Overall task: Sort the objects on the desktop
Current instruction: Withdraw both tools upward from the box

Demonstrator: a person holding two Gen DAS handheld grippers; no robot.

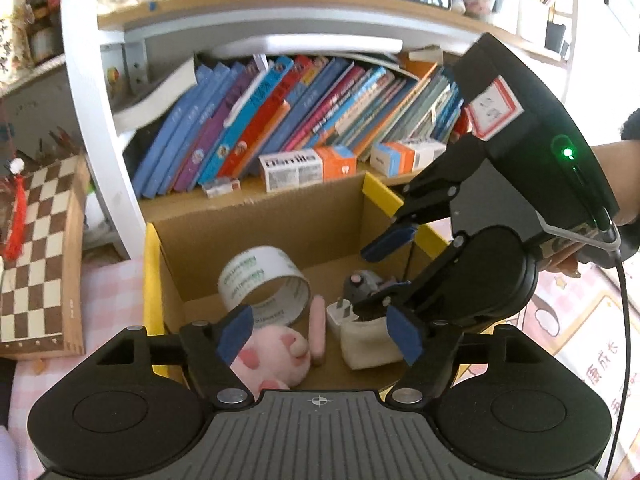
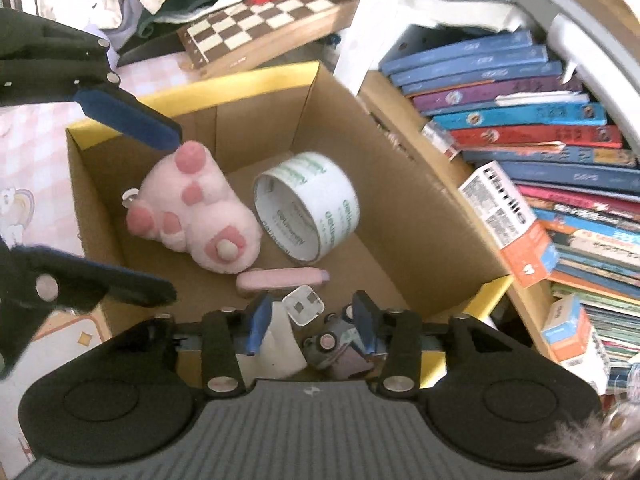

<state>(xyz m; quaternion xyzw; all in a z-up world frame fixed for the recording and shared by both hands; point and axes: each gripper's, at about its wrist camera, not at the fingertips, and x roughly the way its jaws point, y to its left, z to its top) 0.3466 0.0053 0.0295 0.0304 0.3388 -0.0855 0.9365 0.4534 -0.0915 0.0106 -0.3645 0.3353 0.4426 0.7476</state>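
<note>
An open cardboard box (image 2: 404, 216) with yellow-edged flaps holds the sorted things. A pink plush toy (image 2: 196, 208) with darker pink paw pads lies on its side against the left wall. Just beside it a roll of white tape (image 2: 308, 204) with green print is tipped on its edge, its hollow core showing. A pink bar-shaped item (image 2: 280, 279) lies flat in front of both. Nearer the front wall sit a white plug adapter (image 2: 303, 304), a cream cloth pouch (image 1: 370, 344) and a small grey toy (image 1: 362, 284), close together.
</note>
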